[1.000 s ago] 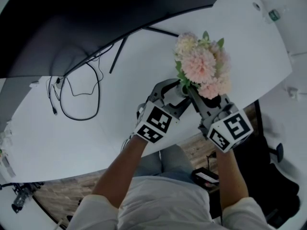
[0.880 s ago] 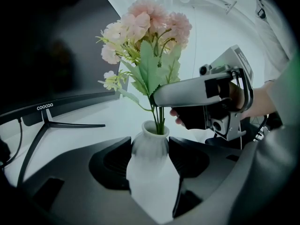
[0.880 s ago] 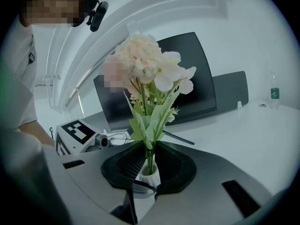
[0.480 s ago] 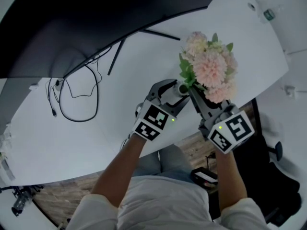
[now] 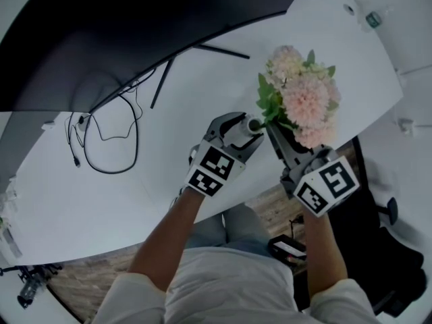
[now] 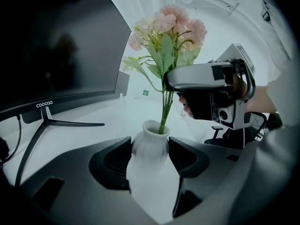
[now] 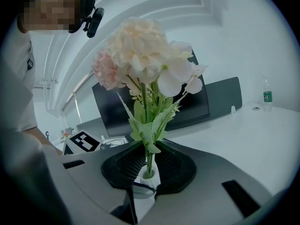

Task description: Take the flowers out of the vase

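A bunch of pink and cream flowers (image 5: 305,100) stands with its green stems in a small white vase (image 5: 254,123) near the table's front edge. My left gripper (image 5: 247,131) is shut on the vase's body (image 6: 151,136), which stands upright between the pads. My right gripper (image 5: 276,129) is shut on the stems (image 7: 149,159) just above the vase's mouth (image 7: 146,178). In the left gripper view the stems (image 6: 165,111) still reach down into the neck, and the right gripper (image 6: 174,78) clamps them below the blooms (image 6: 169,25).
A large curved dark monitor (image 5: 101,32) on a thin-legged stand (image 5: 165,76) fills the back of the white table (image 5: 101,187). Loose black cables (image 5: 108,137) lie at the left. A small bottle (image 5: 372,19) stands at the far right corner. A black office chair (image 5: 378,228) is below the table's edge.
The bunch of flowers has shifted a little to the right and away from the left gripper, so the vase's mouth now shows in the head view. The left gripper has kept still.
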`<state>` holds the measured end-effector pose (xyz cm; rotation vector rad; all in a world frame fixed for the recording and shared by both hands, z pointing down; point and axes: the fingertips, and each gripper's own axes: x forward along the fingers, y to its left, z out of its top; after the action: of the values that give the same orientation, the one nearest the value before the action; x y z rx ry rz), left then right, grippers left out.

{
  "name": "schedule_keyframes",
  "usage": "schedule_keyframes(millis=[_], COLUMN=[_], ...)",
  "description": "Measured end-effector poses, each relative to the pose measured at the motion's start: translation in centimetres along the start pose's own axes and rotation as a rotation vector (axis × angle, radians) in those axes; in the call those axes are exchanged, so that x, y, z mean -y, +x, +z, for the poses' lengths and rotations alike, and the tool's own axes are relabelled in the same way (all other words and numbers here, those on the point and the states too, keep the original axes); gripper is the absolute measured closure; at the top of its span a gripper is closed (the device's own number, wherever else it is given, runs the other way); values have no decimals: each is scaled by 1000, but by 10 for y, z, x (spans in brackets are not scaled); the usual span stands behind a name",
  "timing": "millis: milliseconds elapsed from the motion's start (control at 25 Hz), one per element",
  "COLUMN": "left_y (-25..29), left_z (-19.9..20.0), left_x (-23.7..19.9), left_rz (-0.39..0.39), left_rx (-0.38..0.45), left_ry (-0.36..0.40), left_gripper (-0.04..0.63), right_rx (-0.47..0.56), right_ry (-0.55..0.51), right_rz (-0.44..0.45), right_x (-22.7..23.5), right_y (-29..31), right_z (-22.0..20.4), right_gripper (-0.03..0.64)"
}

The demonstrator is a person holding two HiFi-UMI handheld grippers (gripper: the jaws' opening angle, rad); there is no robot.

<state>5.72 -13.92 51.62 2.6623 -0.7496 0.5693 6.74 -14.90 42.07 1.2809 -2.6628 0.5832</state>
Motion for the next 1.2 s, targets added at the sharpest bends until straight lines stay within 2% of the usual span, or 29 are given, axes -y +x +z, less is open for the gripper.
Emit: schedule_keyframes(millis=[1200], left_y=[0], left_z=[-4], left_x=[-3], left_rz=[-4], left_rx=[-15], left_ry=[2], left_gripper=[342], right_rx=[63], right_ry=[4], right_rz=[-21], right_x=[-1], right_y=[-18], right_z=[29], right_gripper=[540])
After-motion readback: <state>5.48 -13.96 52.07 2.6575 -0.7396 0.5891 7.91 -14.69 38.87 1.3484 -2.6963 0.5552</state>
